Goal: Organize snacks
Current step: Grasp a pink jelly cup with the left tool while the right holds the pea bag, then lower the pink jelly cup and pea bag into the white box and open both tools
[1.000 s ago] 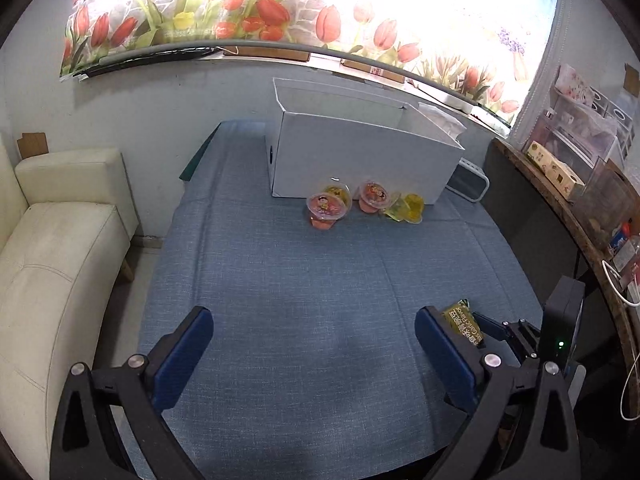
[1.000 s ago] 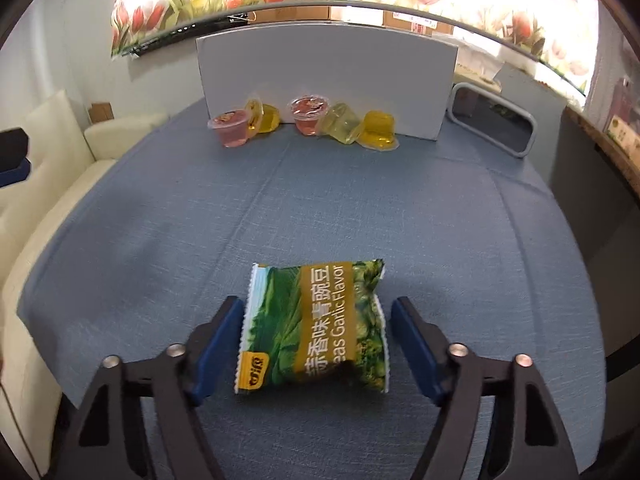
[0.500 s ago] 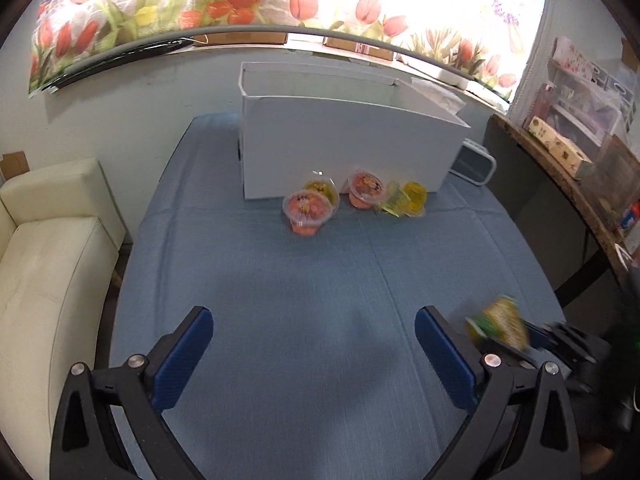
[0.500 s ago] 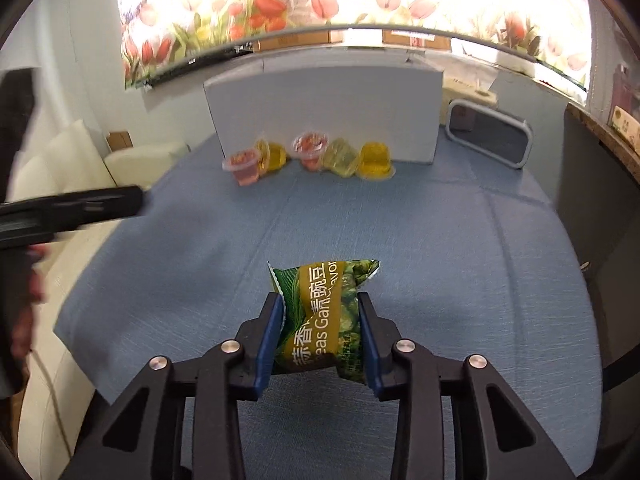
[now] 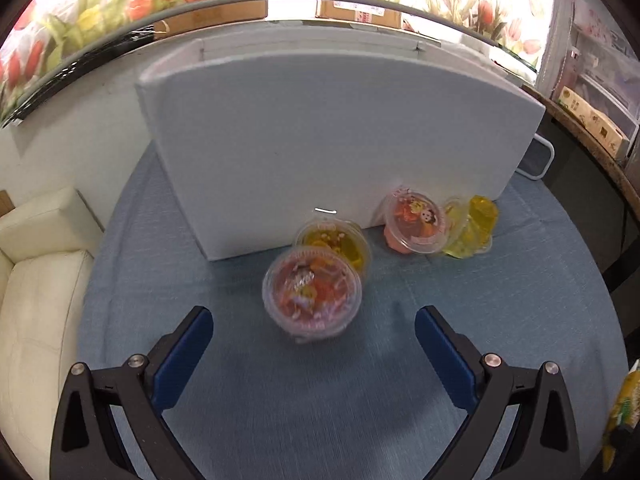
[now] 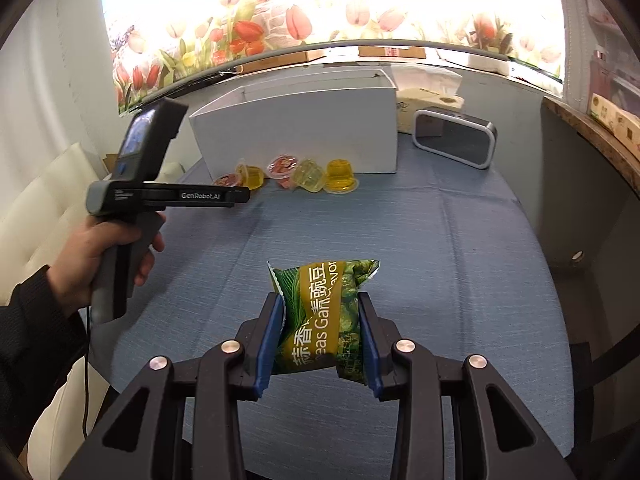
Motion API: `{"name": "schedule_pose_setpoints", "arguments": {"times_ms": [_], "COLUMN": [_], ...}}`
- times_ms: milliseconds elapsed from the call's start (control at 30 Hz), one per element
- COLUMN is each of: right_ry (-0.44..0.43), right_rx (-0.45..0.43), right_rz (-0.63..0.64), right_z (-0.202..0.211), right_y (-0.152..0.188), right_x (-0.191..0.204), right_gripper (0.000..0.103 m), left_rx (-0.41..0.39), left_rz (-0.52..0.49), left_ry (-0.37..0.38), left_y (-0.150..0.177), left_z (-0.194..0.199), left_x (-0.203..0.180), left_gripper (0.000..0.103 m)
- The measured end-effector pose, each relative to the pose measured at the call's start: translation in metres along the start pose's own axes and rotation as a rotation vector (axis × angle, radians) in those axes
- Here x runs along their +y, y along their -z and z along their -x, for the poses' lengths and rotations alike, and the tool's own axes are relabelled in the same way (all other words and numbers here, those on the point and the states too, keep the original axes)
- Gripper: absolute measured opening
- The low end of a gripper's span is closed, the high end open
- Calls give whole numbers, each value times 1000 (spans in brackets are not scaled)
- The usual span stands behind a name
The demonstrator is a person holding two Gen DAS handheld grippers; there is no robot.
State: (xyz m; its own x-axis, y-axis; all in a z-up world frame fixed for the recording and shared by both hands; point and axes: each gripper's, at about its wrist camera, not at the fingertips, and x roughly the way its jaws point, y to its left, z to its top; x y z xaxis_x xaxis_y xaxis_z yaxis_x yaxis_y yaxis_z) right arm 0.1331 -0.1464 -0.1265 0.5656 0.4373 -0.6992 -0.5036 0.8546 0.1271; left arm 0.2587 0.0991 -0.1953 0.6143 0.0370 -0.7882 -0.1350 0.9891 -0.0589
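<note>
1. I am squeezing the green snack bag (image 6: 320, 316) in my right gripper (image 6: 320, 336), both blue pads pressing its sides, above the blue tablecloth (image 6: 440, 260).
2. The bag is standing on end, its long axis running away from me towards the white box (image 6: 304, 132), its print turned sideways.
3. My left gripper (image 5: 312, 344) is hanging with jaws wide apart and nothing between them, pointing at a red jelly cup (image 5: 312, 294).
4. That cup is sitting lid up on the cloth, just in front of the box (image 5: 340, 140), with a yellow cup (image 5: 336, 240) behind it.
</note>
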Motion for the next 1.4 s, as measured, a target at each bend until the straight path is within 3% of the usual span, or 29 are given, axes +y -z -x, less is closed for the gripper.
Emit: {"name": "schedule_pose_setpoints", "arguments": {"times_ms": [100, 233, 333, 400, 767, 1000, 1167, 1400], "right_ry": [6, 1, -8, -8, -27, -56, -92, -82], "right_rx": [2, 7, 6, 8, -8, -34, -68, -164], "right_rz": [-2, -16, -19, -13, -5, -1, -21, 27], "right_z": [1, 1, 0, -2, -2, -2, -8, -20], "right_y": [1, 3, 3, 2, -2, -17, -57, -148], "right_x": [-3, -5, -4, -3, 5, 11, 6, 4], "right_gripper": [40, 40, 40, 40, 40, 40, 40, 40], "left_rx": [-19, 22, 26, 23, -35, -108, -166, -251], "left_rz": [1, 4, -20, -38, -32, -29, 17, 12], "left_ry": [14, 30, 53, 39, 112, 166, 196, 200], "left_y": [-4, -9, -9, -7, 0, 12, -1, -62], "left_z": [-4, -11, -10, -9, 29, 75, 106, 125], "left_x": [5, 12, 10, 8, 18, 4, 4, 7], "left_gripper": [99, 63, 48, 48, 45, 45, 45, 45]}}
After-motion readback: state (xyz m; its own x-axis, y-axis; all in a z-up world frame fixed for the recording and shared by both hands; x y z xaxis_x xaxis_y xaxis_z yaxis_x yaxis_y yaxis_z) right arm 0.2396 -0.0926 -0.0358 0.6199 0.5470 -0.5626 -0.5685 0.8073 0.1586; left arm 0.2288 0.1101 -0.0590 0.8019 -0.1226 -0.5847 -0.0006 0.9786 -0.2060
